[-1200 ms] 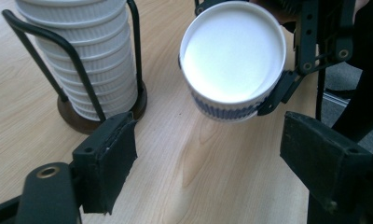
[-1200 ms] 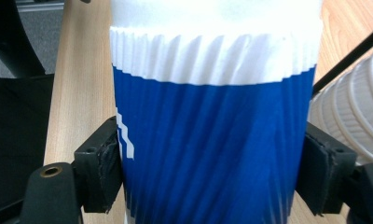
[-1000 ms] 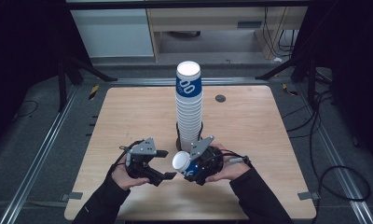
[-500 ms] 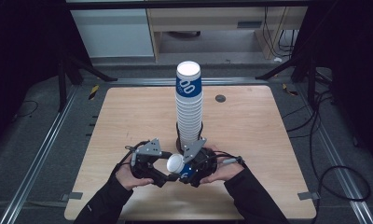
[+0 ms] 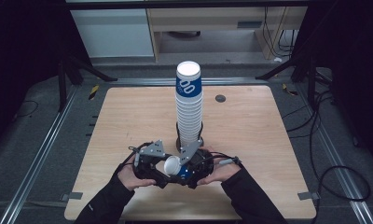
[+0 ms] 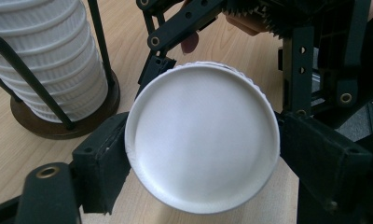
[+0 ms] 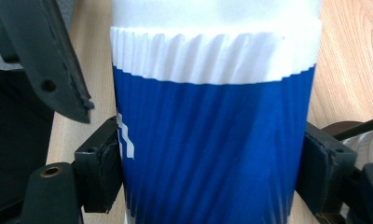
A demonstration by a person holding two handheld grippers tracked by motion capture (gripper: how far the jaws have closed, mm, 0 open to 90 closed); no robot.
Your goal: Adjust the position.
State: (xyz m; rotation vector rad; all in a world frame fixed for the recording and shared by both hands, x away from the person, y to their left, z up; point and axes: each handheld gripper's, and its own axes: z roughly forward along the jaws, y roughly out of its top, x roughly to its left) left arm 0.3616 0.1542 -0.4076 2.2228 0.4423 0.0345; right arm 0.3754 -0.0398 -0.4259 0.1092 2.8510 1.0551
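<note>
**Left gripper closes in on the cup held by the right**

The two hands have drawn together since a second ago: the left gripper (image 5: 162, 173), which sat apart from the cup then, now meets the right gripper (image 5: 187, 171) at the near edge of the counter (image 5: 250, 140), and its jaws have just been closing with the cup's white end between them.

The cup (image 5: 175, 166) lies on its side between the two grippers, just in front of the tall stack of cups (image 5: 189, 109). The right gripper's jaws are clamped on the cup's ribbed blue wall (image 7: 212, 154), one pad on each side. In the left gripper view the cup's round white end (image 6: 201, 135) faces the camera, sitting between that gripper's two jaws; the pads stand right at its rim on both sides, and whether they press on it I cannot tell.

The stack stands upright in a dark round holder (image 6: 58, 126) with thin black rods, just beyond the left gripper's jaws and up to their left. Both of the person's hands rest low over the counter, sleeves coming in from the near side.
</note>
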